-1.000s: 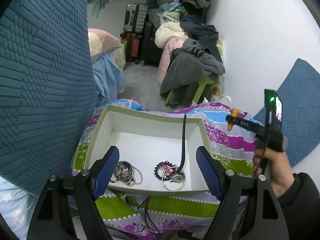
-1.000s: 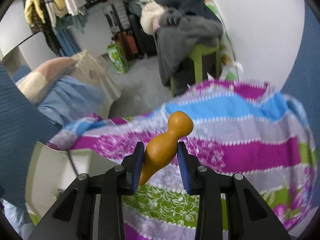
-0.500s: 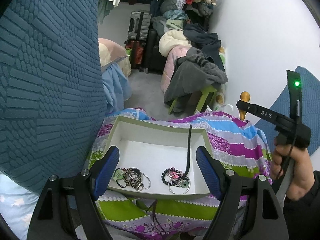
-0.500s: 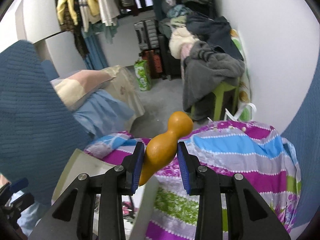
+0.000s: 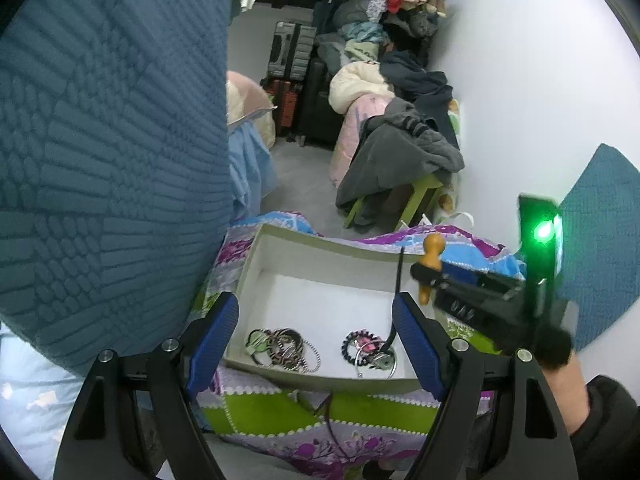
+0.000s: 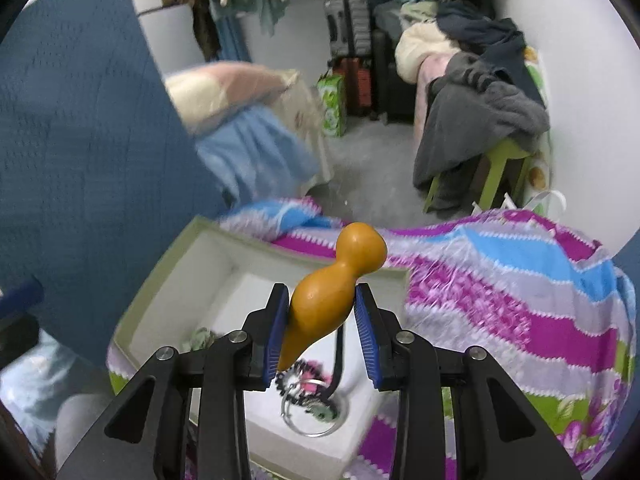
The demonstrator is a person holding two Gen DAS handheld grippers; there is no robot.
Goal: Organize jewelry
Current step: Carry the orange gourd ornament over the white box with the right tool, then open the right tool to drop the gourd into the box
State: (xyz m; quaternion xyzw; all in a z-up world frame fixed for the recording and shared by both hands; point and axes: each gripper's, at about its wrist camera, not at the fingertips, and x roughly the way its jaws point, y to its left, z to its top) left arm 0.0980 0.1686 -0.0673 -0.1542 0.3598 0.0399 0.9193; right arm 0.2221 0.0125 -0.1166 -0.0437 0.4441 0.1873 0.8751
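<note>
Ahead of and below both claws I see the patterned bedspread (image 5: pixel 280 404) with the shallow white box (image 5: pixel 320 248) on it. My left claw (image 5: pixel 316 344) stands wide apart with nothing between its pads, the box floor beyond it. My right claw (image 6: pixel 320 332) is clamped on the orange gourd-shaped piece (image 6: pixel 332 292), above the box's right end. Bracelets (image 5: pixel 280 346) and a ring cluster (image 5: pixel 370 352) lie just past the left claw's tips.

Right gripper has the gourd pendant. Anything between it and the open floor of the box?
Nothing visible. The gourd hangs over the box near its right end; bare white floor lies left of the bead pile and black cord below.
</note>
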